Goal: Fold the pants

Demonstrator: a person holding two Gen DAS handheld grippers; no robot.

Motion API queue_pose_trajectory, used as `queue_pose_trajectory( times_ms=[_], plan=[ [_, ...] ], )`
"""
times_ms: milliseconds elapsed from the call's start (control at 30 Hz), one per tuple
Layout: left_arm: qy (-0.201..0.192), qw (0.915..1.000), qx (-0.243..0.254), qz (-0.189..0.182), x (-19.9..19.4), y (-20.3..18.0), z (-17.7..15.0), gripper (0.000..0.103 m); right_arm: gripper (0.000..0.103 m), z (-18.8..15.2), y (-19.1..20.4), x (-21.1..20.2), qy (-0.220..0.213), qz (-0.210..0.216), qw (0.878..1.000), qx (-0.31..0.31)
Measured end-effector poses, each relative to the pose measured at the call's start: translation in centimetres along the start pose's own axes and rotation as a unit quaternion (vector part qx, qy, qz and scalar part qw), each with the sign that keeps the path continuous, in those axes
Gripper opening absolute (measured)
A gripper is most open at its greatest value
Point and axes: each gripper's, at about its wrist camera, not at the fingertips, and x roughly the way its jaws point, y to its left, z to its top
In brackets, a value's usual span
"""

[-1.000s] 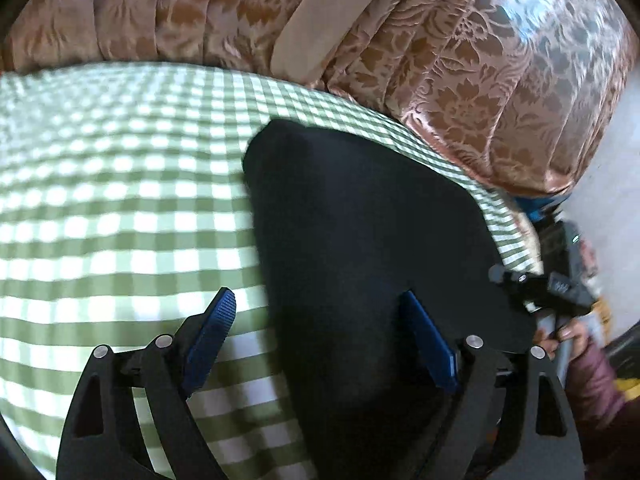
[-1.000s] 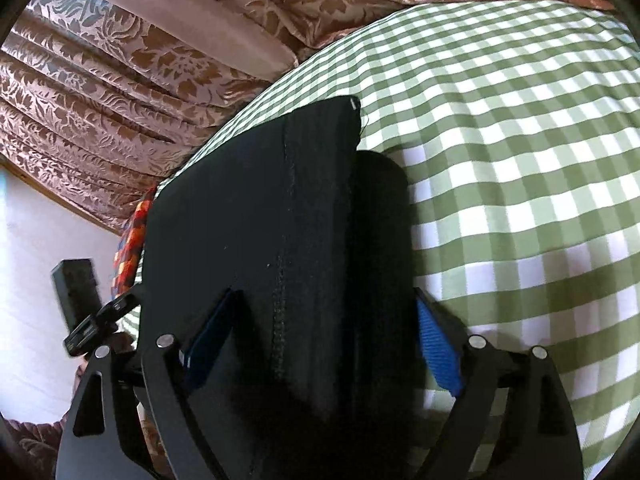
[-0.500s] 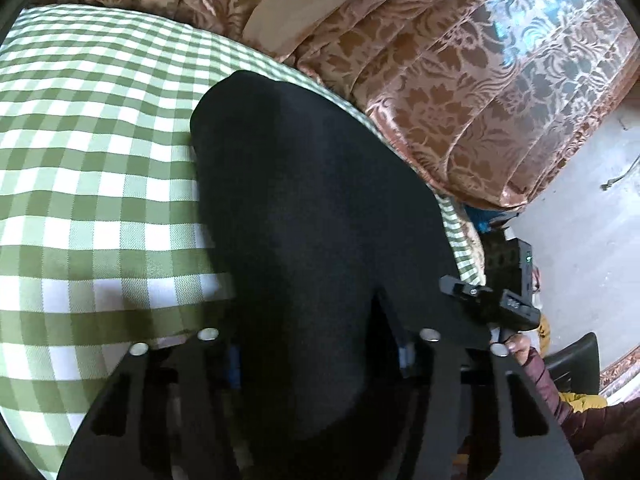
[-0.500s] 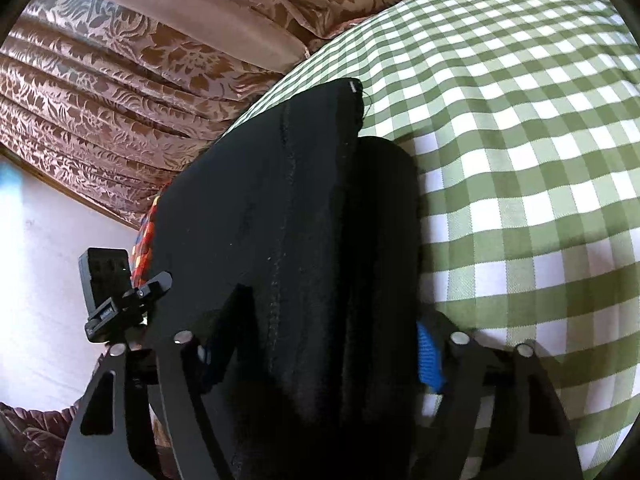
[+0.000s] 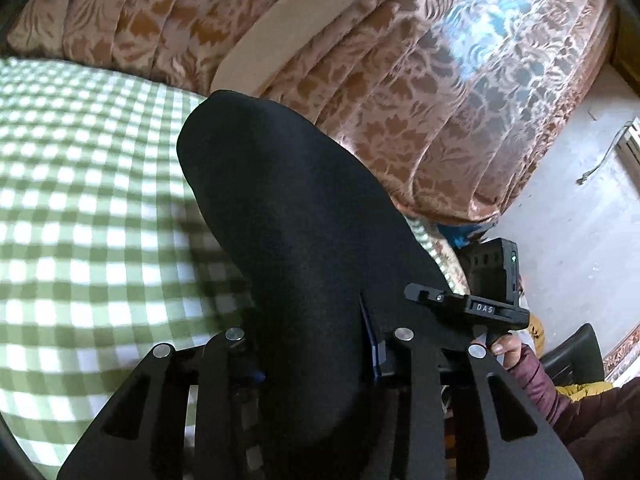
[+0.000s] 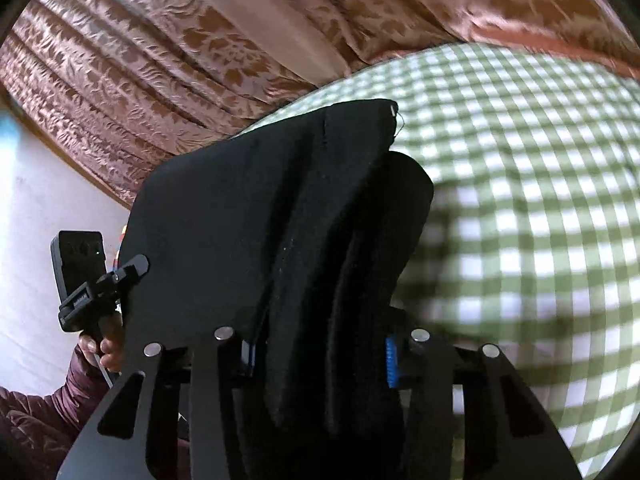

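Now both jaws are closing on the black pants (image 5: pixel 304 248): left gripper (image 5: pixel 316 356), right gripper (image 6: pixel 320 354); lifting evenly should carry the near end toward the bed's (image 5: pixel 80 200) far edge.

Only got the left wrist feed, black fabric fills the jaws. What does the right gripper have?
Observer: The right gripper is closing on a thick bunch of the black folded pants, which sits between its blue pads.
Operator: Any edge detail on that side?
Observer: A stitched seam runs up the top layer, with a white thread end at its far corner.
Operator: One layer or stacked?
Observer: Stacked. A second, lower fold sticks out beside the top layer, toward the green-and-white checked cloth.
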Motion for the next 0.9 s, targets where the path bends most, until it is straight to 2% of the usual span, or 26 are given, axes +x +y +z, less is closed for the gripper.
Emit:
queue_pose_trajectory(
  times_ms=[133,400,500,533,567,600,633,700,767,800,867,900],
  plan=[
    [-0.021,0.9994,0.019,0.018,-1.2,0.5,3.1,0.033,0.043,4.0,1.0,2.6,-0.003,0.01,1.0,-0.017],
    [-0.027,0.9958,0.003,0.088,0.1,6.4,11.0,0.034,0.044,11.8,0.4,10.5,0.017,0.02,0.999,-0.02],
    [-0.012,0.9932,0.005,0.115,1.3,8.8,12.4,0.038,0.048,12.4,-1.3,14.1,0.048,0.005,0.999,-0.011],
    [0.0,0.9924,-0.005,0.123,1.8,9.9,12.5,0.04,0.052,12.2,-1.8,15.2,0.058,-0.007,0.998,-0.014],
    [0.021,0.9893,-0.023,0.142,2.9,11.7,12.5,0.042,0.065,11.5,-2.9,16.3,0.055,-0.014,0.998,-0.013],
    [0.043,0.9837,-0.031,0.172,4.0,13.2,12.2,0.046,0.067,11.3,-3.7,16.7,0.051,0.005,0.999,0.004],
    [0.05,0.9805,-0.04,0.186,4.8,14.4,11.6,0.052,0.068,11.2,-4.3,16.7,0.048,0.016,0.999,0.017],
    [0.036,0.9813,-0.051,0.182,4.7,14.8,11.3,0.059,0.07,11.2,-3.9,16.4,0.044,0.005,0.999,0.009],
    [0.03,0.9773,-0.042,0.205,4.5,13.8,11.5,0.061,0.08,11.4,-3.2,15.9,0.04,-0.025,0.999,-0.008],
    [0.028,0.9745,-0.026,0.221,4.3,12.9,11.5,0.061,0.081,11.6,-2.8,15.4,0.036,-0.041,0.998,-0.015],
    [0.015,0.9638,-0.002,0.266,3.6,11.2,11.4,0.061,0.081,11.7,-1.7,14.0,0.017,-0.071,0.997,-0.033],
    [0.0,0.954,0.011,0.3,3.2,10.1,11.4,0.061,0.081,11.8,-1.2,13.3,0.005,-0.088,0.995,-0.043]
  ],
)
